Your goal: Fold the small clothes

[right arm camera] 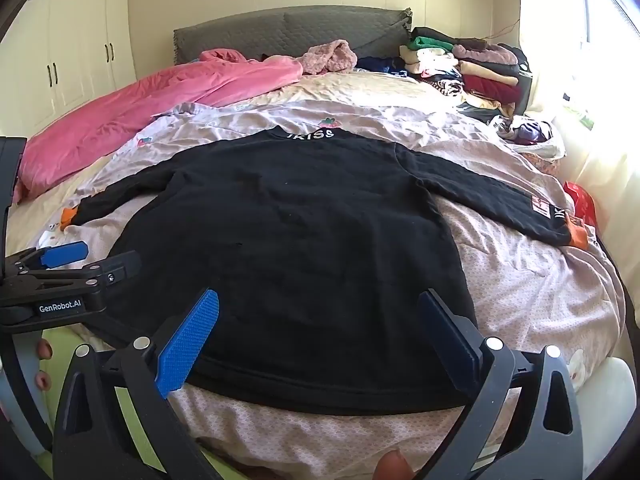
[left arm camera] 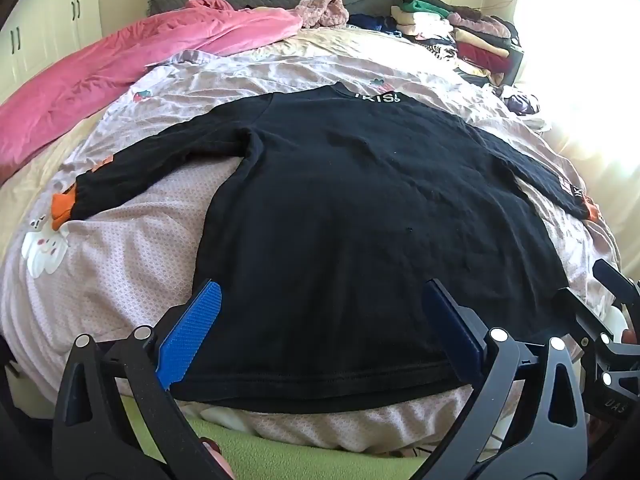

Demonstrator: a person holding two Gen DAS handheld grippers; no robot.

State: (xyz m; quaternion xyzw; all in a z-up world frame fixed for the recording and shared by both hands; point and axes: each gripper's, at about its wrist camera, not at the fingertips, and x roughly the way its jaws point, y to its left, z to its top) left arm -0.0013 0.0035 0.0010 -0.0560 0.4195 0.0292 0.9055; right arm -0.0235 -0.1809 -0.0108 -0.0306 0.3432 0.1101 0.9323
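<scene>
left wrist: clothes pile (left arm camera: 460, 36) beyond sweater (left arm camera: 340, 208)

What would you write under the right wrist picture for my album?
Black sweater spread flat on the bed, right gripper open over its hem, left gripper open alongside.

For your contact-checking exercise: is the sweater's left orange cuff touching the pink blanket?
Apart. The left wrist view shows the orange cuff lying on the patterned sheet, with bare sheet between it and the pink blanket.
</scene>
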